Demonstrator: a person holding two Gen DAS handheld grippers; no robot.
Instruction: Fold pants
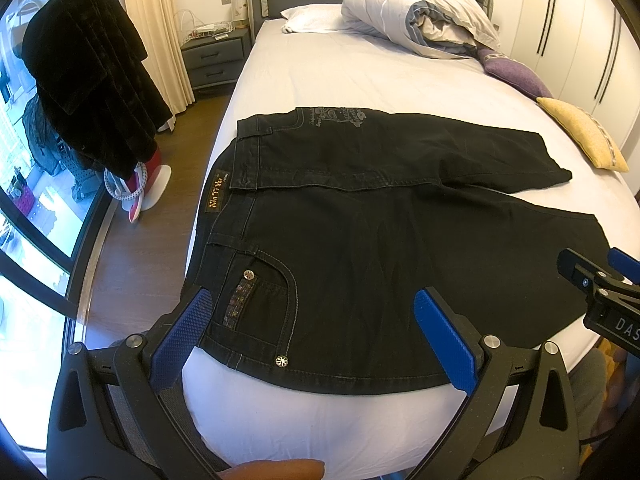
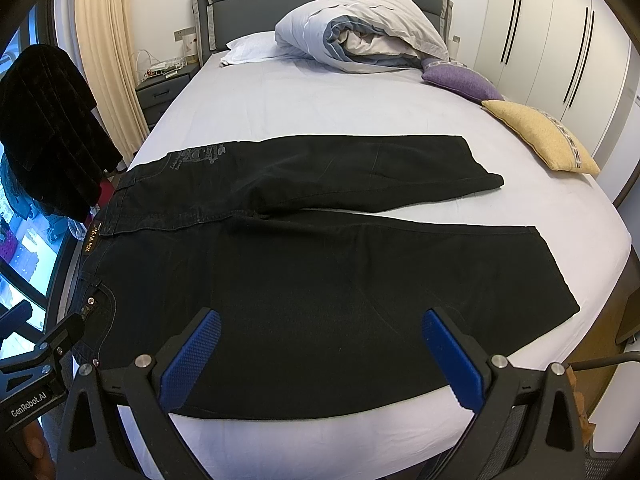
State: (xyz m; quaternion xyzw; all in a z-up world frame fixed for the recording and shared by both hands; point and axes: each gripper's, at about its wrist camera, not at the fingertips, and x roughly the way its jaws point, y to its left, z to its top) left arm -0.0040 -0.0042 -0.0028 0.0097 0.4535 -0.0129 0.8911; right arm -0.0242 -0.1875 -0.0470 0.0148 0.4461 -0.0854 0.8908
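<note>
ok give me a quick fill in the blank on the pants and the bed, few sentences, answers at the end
1. The black pants lie spread flat on the bed, waistband toward the ____ side of both views.
2. Both the left gripper and the right gripper are ____, holding nothing.
3. Next to the purple cushion sits a ____ cushion.
4. The rolled duvet rests at the ____ of the bed.

Missing words: left; open; yellow; head
</note>
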